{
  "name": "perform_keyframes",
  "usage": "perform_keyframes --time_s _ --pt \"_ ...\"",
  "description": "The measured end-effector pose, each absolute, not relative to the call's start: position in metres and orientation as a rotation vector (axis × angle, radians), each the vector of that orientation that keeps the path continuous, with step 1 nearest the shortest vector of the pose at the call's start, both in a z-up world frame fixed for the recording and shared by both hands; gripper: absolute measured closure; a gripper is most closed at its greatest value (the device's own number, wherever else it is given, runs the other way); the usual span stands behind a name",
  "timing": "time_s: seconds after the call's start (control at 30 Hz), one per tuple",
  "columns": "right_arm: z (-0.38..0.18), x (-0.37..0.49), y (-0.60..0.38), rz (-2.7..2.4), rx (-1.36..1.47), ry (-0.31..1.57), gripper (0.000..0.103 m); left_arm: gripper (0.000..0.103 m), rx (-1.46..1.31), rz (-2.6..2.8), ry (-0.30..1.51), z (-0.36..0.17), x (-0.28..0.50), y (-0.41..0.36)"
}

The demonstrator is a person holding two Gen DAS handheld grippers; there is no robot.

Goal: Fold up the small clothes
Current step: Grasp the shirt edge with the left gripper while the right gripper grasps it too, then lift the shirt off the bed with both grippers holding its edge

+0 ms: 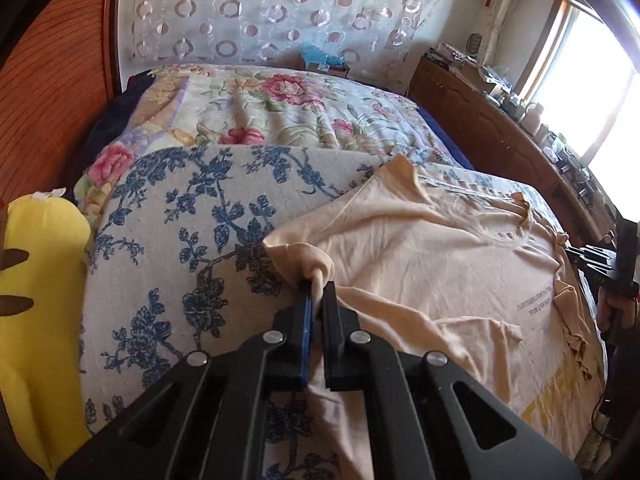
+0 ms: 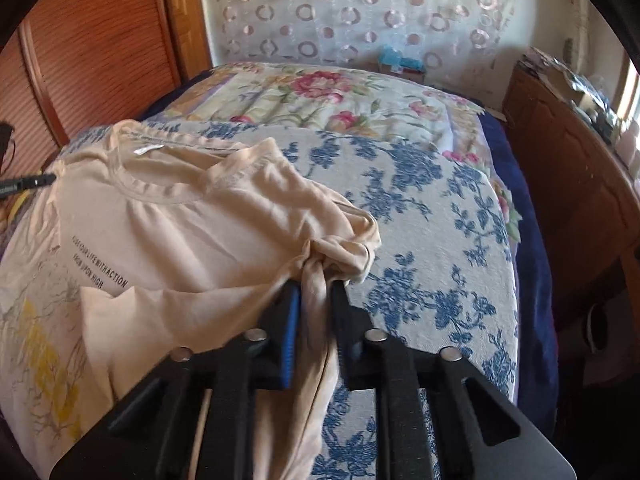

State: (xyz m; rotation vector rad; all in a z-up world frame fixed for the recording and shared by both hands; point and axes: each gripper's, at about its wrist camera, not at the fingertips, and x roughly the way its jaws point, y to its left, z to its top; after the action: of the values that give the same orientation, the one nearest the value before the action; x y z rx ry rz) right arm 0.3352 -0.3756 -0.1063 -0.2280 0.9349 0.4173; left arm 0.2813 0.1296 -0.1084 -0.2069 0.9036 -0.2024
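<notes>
The pale beige cotton T-shirt (image 1: 432,240) is lying on the blue-flowered bedspread (image 1: 168,216) — left gripper (image 1: 318,286) and right gripper (image 2: 316,280) are each clamping a bunched fold of it.

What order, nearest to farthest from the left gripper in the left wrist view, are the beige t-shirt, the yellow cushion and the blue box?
From the left gripper:
1. Beige t-shirt, pinched between its fingers.
2. Yellow cushion, at the far left edge.
3. Blue box, beyond the bed by the curtain.
</notes>
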Motion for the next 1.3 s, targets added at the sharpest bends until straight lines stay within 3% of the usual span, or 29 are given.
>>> perform_keyframes --time_s 0.37,0.67,0.93,1.17,1.23,1.3 --pt "-0.033 0.261 -0.374 0.417 -0.197 0.68 0.1 0.102 -0.124 -0.304 0.631 -0.003 0.159 0.082" --pt "0.016 0.139 -0.409 0.441 -0.127 0.588 0.1 0.102 -0.106 -0.313 0.564 0.027 0.03 0.084" --pt "0.019 0.051 -0.442 0.426 -0.098 0.655 0.1 0.102 -0.108 -0.285 0.61 0.018 -0.046 0.1" --pt "-0.03 0.039 -0.438 0.441 -0.155 0.849 0.099 0.096 -0.084 -0.271 0.76 -0.018 -0.045 0.11" --pt "-0.037 0.04 -0.439 0.433 -0.168 0.87 0.097 0.094 -0.08 -0.247 0.757 -0.022 -0.047 0.111" --pt "-0.038 0.04 -0.44 0.425 -0.187 0.879 0.085 0.09 -0.065 -0.223 0.741 -0.019 -0.049 0.112"
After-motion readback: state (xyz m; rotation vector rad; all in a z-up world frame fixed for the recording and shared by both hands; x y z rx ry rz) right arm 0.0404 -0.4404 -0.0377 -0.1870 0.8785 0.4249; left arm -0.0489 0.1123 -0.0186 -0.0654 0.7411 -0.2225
